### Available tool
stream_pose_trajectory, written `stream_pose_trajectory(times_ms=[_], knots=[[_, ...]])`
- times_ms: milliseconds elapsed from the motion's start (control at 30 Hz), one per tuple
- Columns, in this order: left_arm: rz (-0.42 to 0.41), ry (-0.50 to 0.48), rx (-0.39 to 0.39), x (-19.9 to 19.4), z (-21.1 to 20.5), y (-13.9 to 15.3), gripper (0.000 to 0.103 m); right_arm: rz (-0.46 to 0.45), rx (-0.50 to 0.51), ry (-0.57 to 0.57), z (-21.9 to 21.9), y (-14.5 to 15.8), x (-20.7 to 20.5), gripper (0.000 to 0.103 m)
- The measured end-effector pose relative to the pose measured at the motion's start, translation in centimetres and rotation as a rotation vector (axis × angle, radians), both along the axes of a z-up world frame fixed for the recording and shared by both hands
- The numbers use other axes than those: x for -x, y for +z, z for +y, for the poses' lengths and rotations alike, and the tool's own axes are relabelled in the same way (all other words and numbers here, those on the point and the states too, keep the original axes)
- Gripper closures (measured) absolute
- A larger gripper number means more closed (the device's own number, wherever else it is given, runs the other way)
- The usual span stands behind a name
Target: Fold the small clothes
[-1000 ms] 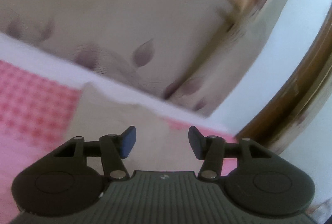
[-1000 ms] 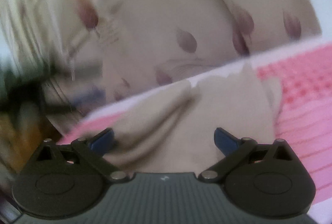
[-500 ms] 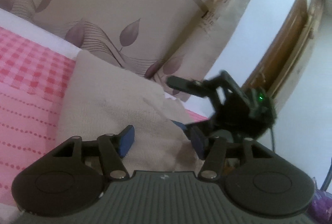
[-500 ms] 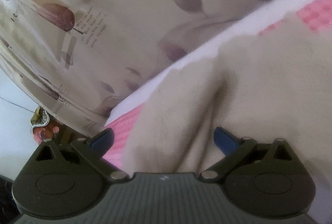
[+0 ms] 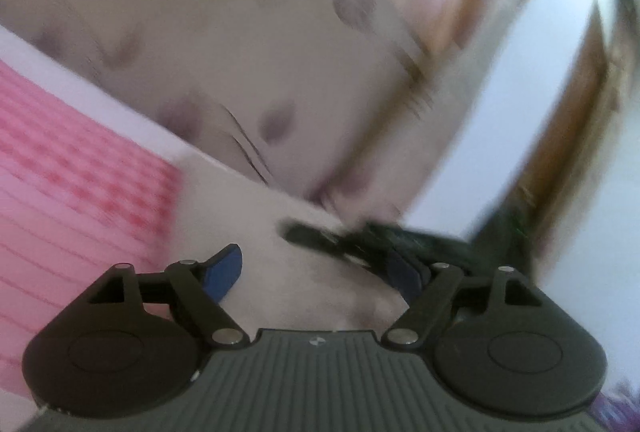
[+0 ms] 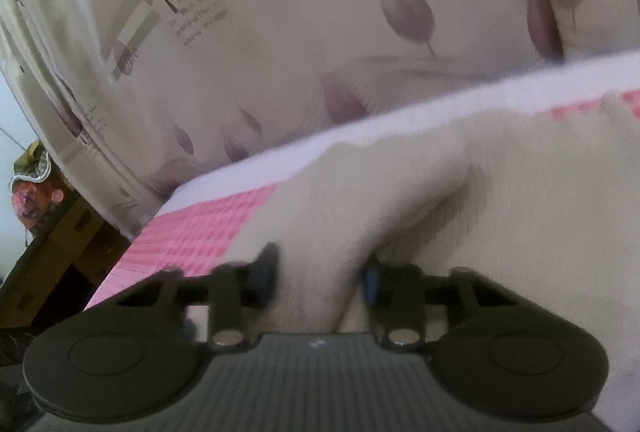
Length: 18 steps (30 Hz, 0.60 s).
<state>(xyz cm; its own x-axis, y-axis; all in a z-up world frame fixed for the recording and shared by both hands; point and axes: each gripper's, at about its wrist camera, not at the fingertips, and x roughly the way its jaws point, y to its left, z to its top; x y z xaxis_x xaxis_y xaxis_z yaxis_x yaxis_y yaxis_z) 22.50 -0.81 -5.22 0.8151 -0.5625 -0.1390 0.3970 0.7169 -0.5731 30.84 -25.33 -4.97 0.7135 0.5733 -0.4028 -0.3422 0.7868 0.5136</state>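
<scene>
- Plainly, a beige, soft knitted garment lies spread on a bed covered by a pink checked sheet; its far edge reaches the white border of the sheet, near a cream curtain printed with mauve leaves
- right hand-held gripper: black, with blue pads, low over the near edge of the garment; its jaws are closing, and a raised ridge of the beige cloth stands between them; the pads sit just beside that ridge on either side, but blur hides whether they press on it
- left hand-held gripper: jaws opening and already wide; the beige garment lies below and between the fingers, with neither blue pad touching it
- in the left wrist view the right hand-held gripper shows as a dark blurred shape just beyond the left one's right finger, down at the cloth
- pink checked sheet stretches to the left of the garment; a brown wooden door frame stands at the far right
</scene>
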Motion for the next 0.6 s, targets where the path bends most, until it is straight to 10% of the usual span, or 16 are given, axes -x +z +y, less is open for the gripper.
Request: stream_pose_trajectory(times_ms=[133,333,433,533,600], knots=[[0.002,0.227,-0.005,0.6,1.4,0.0,0.001,-0.024,0.022,-0.014,-0.2,0.8,0.3,0.074],[0.072,0.191,-0.019,-0.4,1.0,-0.5,0.001,0.066,-0.049,0.007,-1.9,0.0,-0.6,0.071],[0.052,0.170,-0.061,-0.7,0.3,-0.4,0.001,0.122,-0.108,0.032,-2.5,-0.7,-0.9,0.027],[0.036,0.151,-0.089,-0.8,-0.3,-0.5,0.000,0.121,-0.122,0.052,-1.9,-0.9,-0.8,0.024],[0.028,0.152,-0.099,-0.5,-0.6,-0.4,0.000,0.086,-0.061,0.048,-0.8,-0.7,-0.5,0.042]])
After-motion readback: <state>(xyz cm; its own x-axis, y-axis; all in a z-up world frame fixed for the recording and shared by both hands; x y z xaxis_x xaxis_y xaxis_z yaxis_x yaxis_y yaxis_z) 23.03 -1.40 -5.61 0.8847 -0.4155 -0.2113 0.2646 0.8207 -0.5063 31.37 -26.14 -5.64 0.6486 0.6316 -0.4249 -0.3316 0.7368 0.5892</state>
